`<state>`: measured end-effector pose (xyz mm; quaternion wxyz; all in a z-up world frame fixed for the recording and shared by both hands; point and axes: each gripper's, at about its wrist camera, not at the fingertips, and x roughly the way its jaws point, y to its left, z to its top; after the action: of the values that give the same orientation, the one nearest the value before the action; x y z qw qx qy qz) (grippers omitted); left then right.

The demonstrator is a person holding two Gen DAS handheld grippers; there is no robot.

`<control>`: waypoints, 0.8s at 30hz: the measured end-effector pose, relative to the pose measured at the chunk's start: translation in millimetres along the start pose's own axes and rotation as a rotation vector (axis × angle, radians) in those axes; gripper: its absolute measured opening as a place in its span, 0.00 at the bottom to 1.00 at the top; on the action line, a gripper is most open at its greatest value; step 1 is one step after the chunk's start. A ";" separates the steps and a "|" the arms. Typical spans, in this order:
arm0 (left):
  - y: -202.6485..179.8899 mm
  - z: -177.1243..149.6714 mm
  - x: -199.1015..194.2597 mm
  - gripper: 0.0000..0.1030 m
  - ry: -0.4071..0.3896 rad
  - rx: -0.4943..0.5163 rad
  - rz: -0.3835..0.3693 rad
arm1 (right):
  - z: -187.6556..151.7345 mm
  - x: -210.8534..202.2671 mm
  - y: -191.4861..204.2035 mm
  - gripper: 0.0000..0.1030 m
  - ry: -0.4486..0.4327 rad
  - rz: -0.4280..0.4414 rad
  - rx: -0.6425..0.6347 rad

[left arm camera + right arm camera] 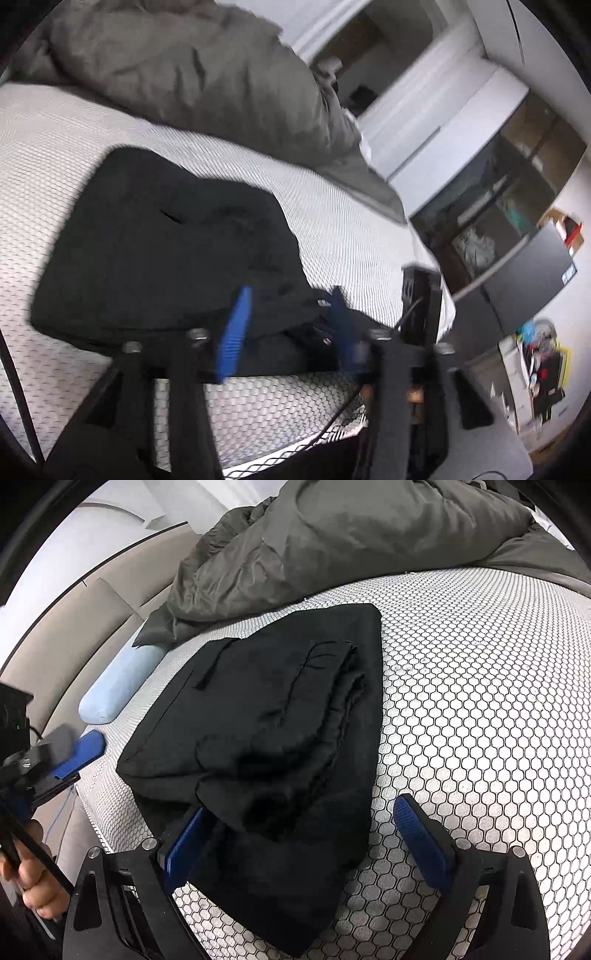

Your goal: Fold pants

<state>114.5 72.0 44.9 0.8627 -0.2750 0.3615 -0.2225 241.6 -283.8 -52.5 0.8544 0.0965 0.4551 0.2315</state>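
Folded black pants (273,738) lie between the spread right gripper (308,843).

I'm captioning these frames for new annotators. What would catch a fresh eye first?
A black folded pair of pants lies mid-frame on the white honeycomb-patterned mattress. Behind it a crumpled grey duvet is heaped. The right gripper stands open, straddling the pants' near end.

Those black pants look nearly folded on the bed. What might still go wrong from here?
1. The right claw is open with its fingers either side of the near end of the black pants; pulling back carelessly might drag that loose flap and undo the fold.
2. The top layers look bunched and uneven, so the stack may slump.
3. The left claw is open beside the pants, near the mattress edge, and could snag the cloth.
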 end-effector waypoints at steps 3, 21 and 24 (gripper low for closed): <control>18.1 10.0 -25.1 0.63 -0.100 0.014 0.135 | 0.3 -4.1 2.1 0.95 0.005 -0.007 -0.020; 116.7 10.6 23.3 0.65 -0.008 0.027 0.454 | 2.6 -33.5 6.5 0.56 -0.096 0.265 0.065; 113.5 3.1 12.9 0.65 -0.003 0.028 0.444 | 5.2 -14.8 11.7 0.56 -0.026 0.255 0.089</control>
<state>146.1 150.5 -31.9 0.8948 -0.1768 0.4088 -0.0317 235.2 -280.5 -34.4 0.8188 0.1946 0.4377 0.3163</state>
